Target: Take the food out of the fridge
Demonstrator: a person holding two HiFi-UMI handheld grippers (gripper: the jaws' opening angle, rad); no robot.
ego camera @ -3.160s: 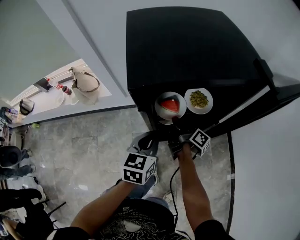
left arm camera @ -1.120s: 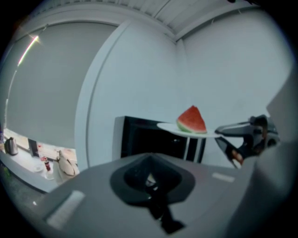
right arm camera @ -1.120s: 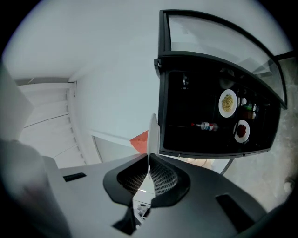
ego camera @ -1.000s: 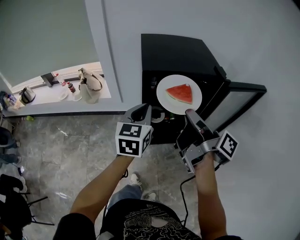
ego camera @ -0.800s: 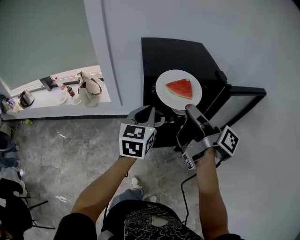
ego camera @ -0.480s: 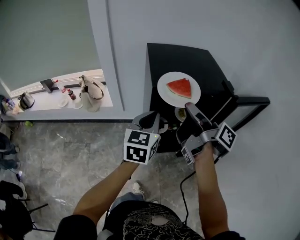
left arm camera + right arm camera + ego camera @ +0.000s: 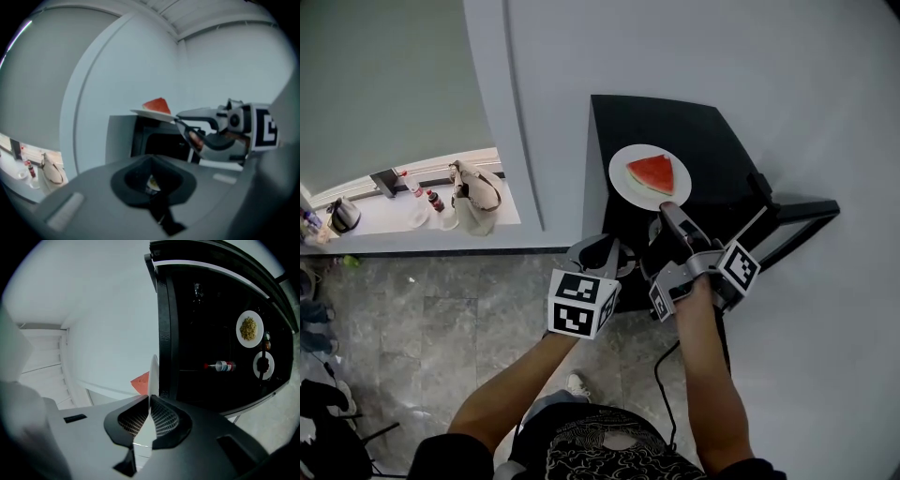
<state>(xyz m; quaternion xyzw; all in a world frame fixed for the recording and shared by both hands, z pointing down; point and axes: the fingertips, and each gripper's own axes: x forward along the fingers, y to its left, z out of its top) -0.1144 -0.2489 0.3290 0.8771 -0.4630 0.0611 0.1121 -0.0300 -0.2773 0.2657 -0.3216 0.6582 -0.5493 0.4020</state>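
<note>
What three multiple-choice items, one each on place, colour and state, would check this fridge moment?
1. Where is the plate of green food? A inside the open black fridge; B on the floor; C on a table.
2. What colour is the watermelon slice on the white plate? A yellow; B brown; C red.
3. How is the right gripper? A open and empty; B shut on the white plate's rim; C shut on a bottle.
Key: 1 A, the right gripper view shows it inside the open compartment; 2 C, the head view shows red flesh; 3 B, its jaws pinch the plate's edge.
</note>
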